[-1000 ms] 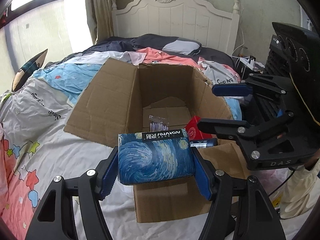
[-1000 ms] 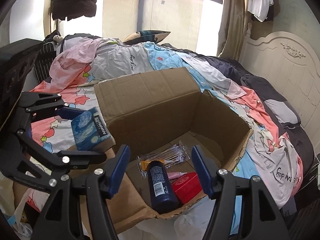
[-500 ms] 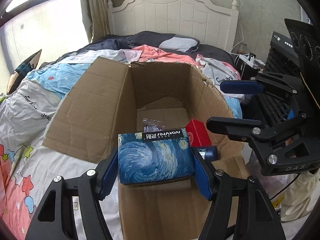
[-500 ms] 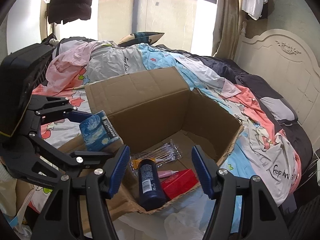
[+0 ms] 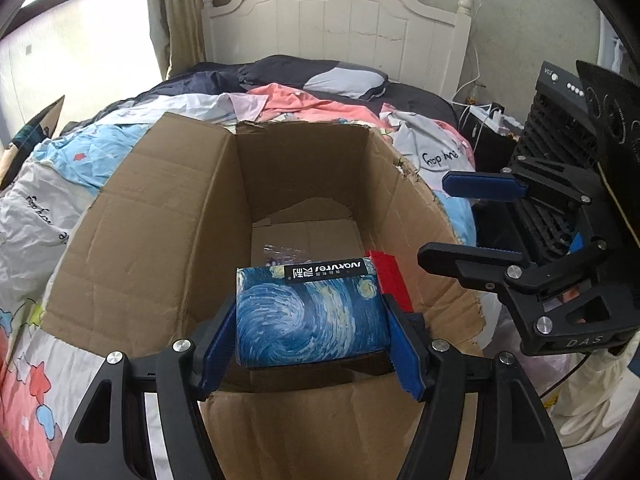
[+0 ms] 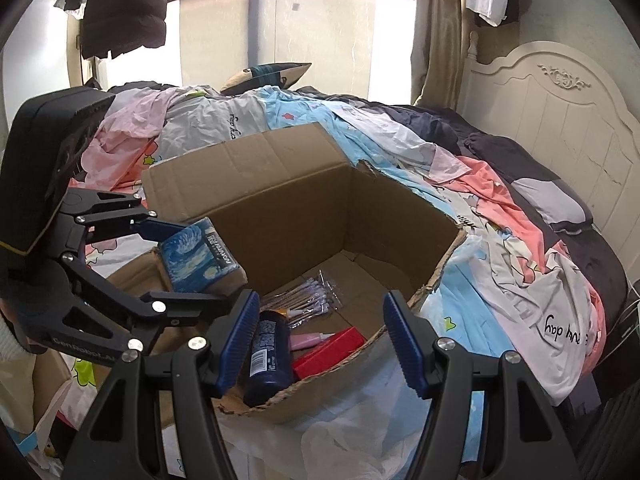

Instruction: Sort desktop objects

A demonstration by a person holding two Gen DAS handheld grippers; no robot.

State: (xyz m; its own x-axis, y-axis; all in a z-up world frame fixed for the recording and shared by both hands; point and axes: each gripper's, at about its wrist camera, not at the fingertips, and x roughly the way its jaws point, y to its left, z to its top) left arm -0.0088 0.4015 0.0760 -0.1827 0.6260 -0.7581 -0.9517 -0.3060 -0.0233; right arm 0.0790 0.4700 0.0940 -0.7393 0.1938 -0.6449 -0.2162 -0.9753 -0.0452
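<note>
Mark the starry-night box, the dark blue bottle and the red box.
starry-night box [image 5: 308, 320], left wrist view, middle of its swirl-painted face
dark blue bottle [image 6: 267, 354], right wrist view, on its label
red box [image 6: 330, 350], right wrist view, its top face

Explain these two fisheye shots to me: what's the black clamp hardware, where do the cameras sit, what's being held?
There is no robot arm here. A person holds a two-finger clamp tool in each hand, and each tool carries a fisheye camera looking forward along its fingers.

The left wrist view shows the left gripper at the bottom, its blue fingers pressed on either side of a blue swirl-print pack, held above the near edge of an open carton. The right gripper shows at the right edge of that view.

The right wrist view looks into the same carton from another side. Its own fingers are apart with nothing between them. Inside lie a dark blue bottle, a red box, a bag of pens and a pink tube.

The carton sits on a bed covered with clothes.
</note>
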